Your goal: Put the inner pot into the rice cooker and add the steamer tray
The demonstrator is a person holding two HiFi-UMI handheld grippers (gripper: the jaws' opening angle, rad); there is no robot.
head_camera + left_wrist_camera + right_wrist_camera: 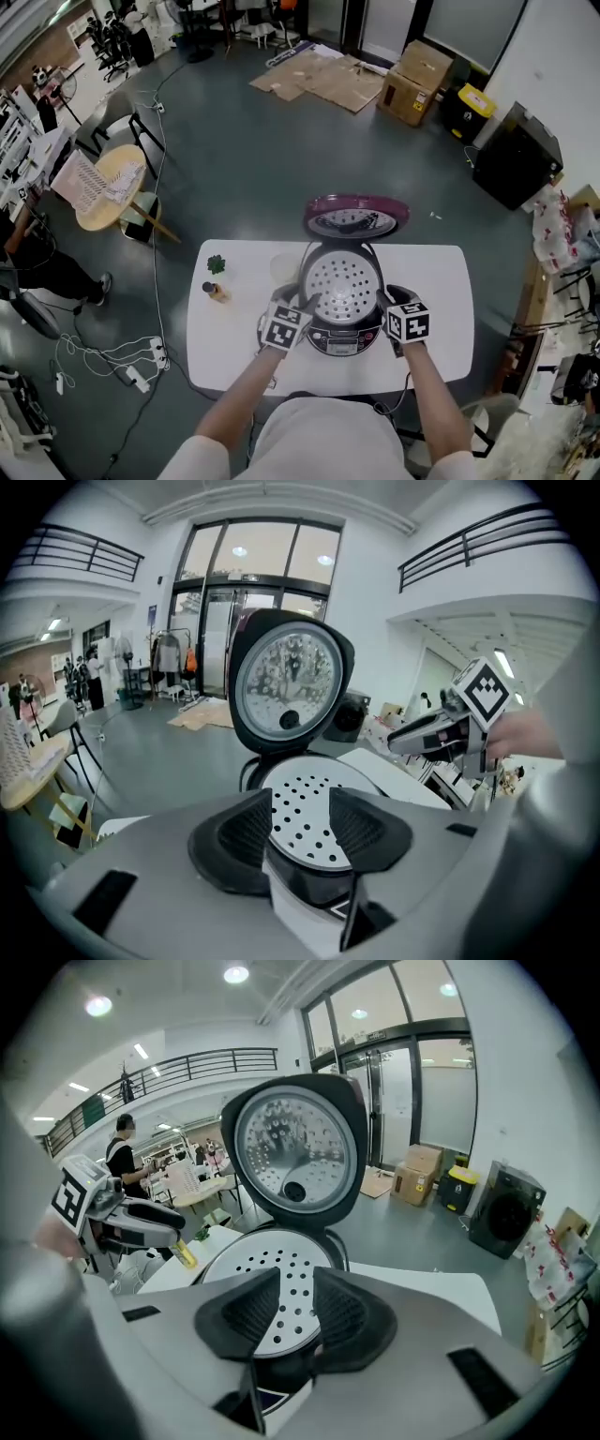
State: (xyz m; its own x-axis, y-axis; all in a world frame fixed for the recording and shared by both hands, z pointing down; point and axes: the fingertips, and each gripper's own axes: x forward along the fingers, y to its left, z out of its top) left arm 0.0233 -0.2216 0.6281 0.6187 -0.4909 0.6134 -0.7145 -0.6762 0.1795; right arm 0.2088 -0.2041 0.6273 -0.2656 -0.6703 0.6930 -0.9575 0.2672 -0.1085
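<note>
Left gripper (300,822), right gripper (296,1309) released, empty; rice cooker (344,309) on white table (234,328), grey floor (244,159), cardboard (319,77) beyond.

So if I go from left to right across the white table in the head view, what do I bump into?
Little bottle → left gripper → steamer tray sitting in the rice cooker → right gripper.

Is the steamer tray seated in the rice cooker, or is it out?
In. The round white perforated steamer tray sits inside the open mouth of the dark rice cooker, below its raised lid.
</note>
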